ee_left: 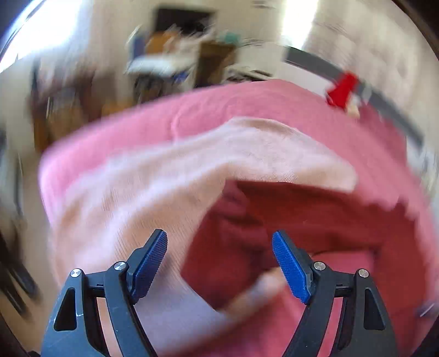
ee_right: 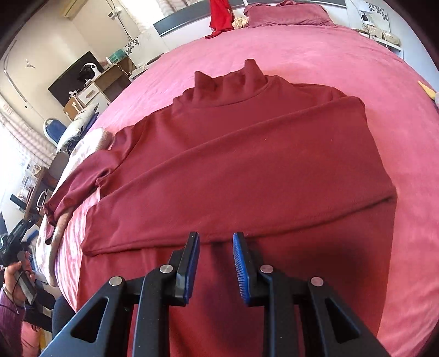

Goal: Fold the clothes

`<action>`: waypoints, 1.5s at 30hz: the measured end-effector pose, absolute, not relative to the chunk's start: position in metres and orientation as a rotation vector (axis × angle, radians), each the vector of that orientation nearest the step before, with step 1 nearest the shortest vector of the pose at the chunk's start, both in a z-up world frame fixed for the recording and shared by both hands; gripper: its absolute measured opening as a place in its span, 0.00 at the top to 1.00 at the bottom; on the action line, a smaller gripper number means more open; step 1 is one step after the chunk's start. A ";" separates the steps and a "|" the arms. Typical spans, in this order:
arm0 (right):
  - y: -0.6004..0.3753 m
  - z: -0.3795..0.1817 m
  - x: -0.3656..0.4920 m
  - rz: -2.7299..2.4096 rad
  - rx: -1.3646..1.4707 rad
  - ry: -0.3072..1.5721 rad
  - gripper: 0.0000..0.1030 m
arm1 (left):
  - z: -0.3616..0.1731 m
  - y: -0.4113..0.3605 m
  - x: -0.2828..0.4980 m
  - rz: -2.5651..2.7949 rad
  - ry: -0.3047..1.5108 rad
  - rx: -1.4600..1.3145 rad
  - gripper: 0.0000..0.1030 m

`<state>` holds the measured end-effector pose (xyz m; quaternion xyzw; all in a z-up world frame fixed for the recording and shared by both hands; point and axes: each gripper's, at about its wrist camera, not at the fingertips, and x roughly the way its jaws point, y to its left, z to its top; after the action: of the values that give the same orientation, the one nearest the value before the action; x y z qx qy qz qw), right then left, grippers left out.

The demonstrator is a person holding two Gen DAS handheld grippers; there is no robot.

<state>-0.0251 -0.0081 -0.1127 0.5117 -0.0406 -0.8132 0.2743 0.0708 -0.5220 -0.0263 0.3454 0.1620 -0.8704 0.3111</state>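
Observation:
A dark red turtleneck sweater (ee_right: 247, 164) lies flat on the pink bed (ee_right: 343, 60), collar away from me, its right sleeve folded across the chest, its left sleeve trailing off to the left. My right gripper (ee_right: 215, 241) is open and empty, fingers just above the sweater's lower body. The left wrist view is blurred by motion: my left gripper (ee_left: 219, 241) is wide open and empty above the sweater's sleeve (ee_left: 274, 219) and a pale pink patterned cloth (ee_left: 153, 192).
A red garment (ee_right: 219, 13) and a maroon pillow (ee_right: 288, 13) lie at the bed's far end. A pale patterned cloth (ee_right: 82, 148) lies along the bed's left edge. A desk, shelves and a blue chair (ee_right: 55, 129) stand beyond the left side.

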 end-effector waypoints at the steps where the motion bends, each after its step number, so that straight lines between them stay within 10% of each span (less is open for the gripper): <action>1: -0.010 -0.112 -0.022 -2.197 1.376 -0.096 0.76 | -0.025 -0.515 0.066 -2.317 0.309 0.927 0.22; 15: -0.120 -0.076 -0.021 -2.060 1.204 -0.012 0.75 | -0.075 -0.533 0.013 -2.264 0.390 1.150 0.25; 19: -0.156 -0.082 -0.012 -2.003 1.206 0.045 0.75 | -0.074 -0.547 0.028 -2.277 0.497 1.121 0.69; 23: -0.179 -0.101 -0.009 -1.961 1.252 0.094 0.75 | -0.065 -0.565 0.050 -2.291 0.650 1.078 0.89; 28: -0.193 -0.142 -0.014 -1.883 1.427 0.175 0.74 | -0.040 -0.576 0.068 -2.355 0.848 1.013 0.92; 45: -0.060 -0.087 -0.018 -1.849 1.300 -0.446 0.74 | 0.083 -0.399 -0.060 -2.609 1.584 1.096 0.93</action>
<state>-0.0177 -0.0597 -0.0873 0.5155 -0.1770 -0.7331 0.4068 -0.0599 -0.3990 0.0828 0.3376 0.4878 -0.8034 -0.0508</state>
